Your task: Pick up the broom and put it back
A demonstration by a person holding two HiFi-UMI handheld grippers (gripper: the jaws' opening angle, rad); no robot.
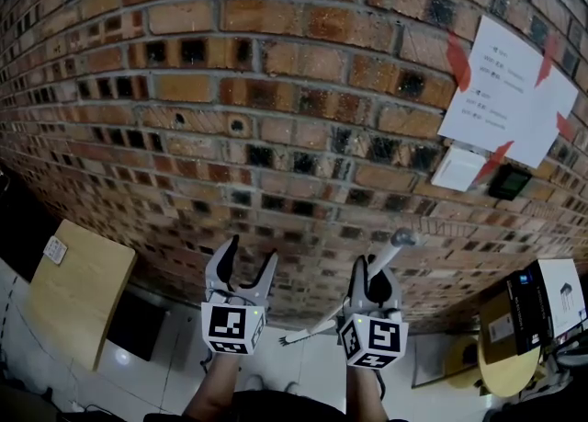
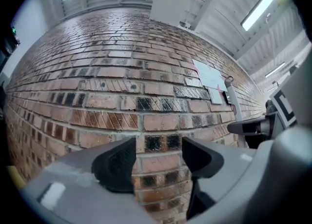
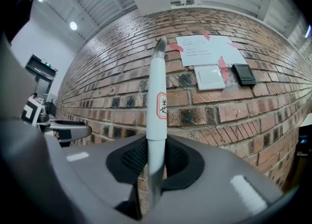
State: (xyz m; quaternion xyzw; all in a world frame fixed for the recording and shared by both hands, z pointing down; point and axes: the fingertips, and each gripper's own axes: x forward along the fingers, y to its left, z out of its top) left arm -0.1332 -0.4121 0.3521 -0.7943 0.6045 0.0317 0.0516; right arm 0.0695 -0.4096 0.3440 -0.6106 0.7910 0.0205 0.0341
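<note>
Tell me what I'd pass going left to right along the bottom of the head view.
wooden panel → left gripper, fingers apart with nothing between them → right gripper, shut on the broom handle → black-and-white box

The broom (image 3: 157, 106) shows as a slim pole, with a white upper sleeve bearing a red-edged label and bare grey metal below. It rises before the brick wall (image 3: 234, 115), clamped on the metal part between the right gripper's (image 3: 155, 162) fingers (image 3: 129, 160).
</note>
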